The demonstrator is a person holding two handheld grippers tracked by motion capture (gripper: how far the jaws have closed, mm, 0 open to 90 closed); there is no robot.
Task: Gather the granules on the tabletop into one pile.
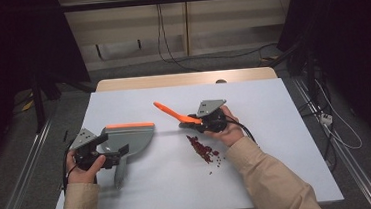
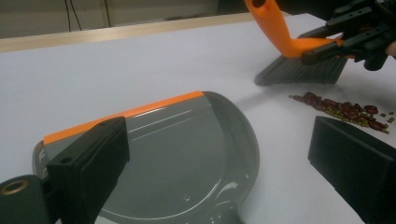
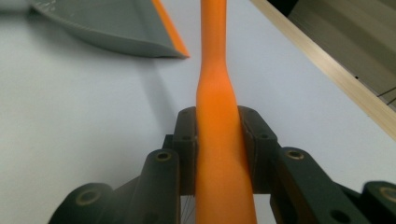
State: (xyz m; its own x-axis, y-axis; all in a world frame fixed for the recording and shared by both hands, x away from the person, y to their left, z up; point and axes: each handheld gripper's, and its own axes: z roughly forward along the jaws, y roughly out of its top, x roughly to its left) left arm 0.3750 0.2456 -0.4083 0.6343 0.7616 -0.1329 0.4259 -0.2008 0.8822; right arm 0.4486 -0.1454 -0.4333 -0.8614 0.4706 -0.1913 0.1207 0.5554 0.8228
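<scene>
Two tools share this sweep: right gripper [image 1: 201, 124], clamped on the brush [image 1: 177, 116], should drag the beans [image 1: 203, 151] just below toward the dustpan [image 1: 128, 139]. Left gripper [image 1: 108, 151], whose jaws look parted around its handle, steadies it on the counter [image 1: 259, 179].

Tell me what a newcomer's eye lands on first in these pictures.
The bright orange brush stands out first, clamped by its handle in the right gripper near the middle of the white table. Just in front of it lies a dark red pile of beans. At the left, the grey dustpan with its orange edge lies flat on the table at the left gripper.
</scene>
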